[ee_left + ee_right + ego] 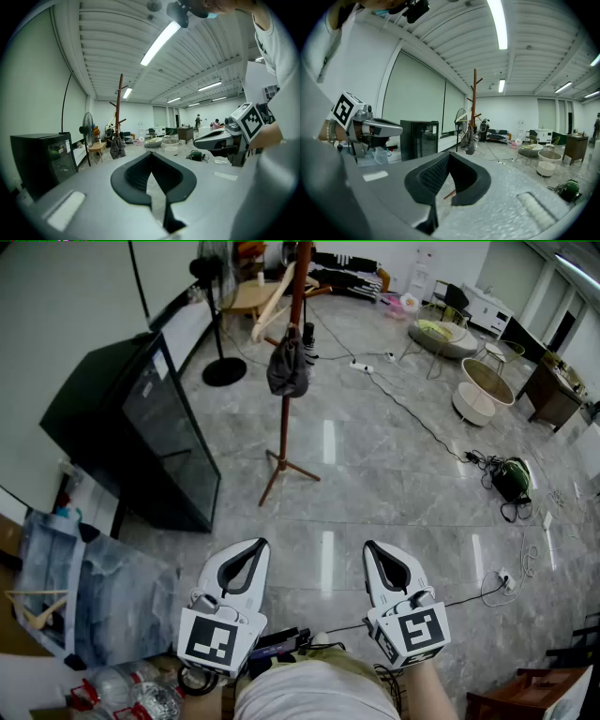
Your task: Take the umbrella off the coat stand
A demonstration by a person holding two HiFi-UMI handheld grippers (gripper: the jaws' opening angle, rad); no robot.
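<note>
Umbrella (288,367), dark grey and furled, hangs from a peg high on the coat stand (286,432), its bundle resting against the reddish-brown pole. The stand rises from splayed feet on the grey marbled floor (394,465), well apart from both grippers and ahead of them. To its left stands a black cabinet with a glass door (141,427), and behind that a pedestal fan (224,371).

Low in the head view, the left gripper (261,542) and the right gripper (369,546) are held side by side, near each other but not touching, both aimed roughly towards the stand. The left gripper's fingers (133,176) are pressed together at their tips with nothing between them. The right gripper's fingers (431,176) are likewise closed on nothing.

From the left gripper view the umbrella (117,146) shows small, left of the fingertips. From the right gripper view it (469,143) hangs just right of them.
</note>
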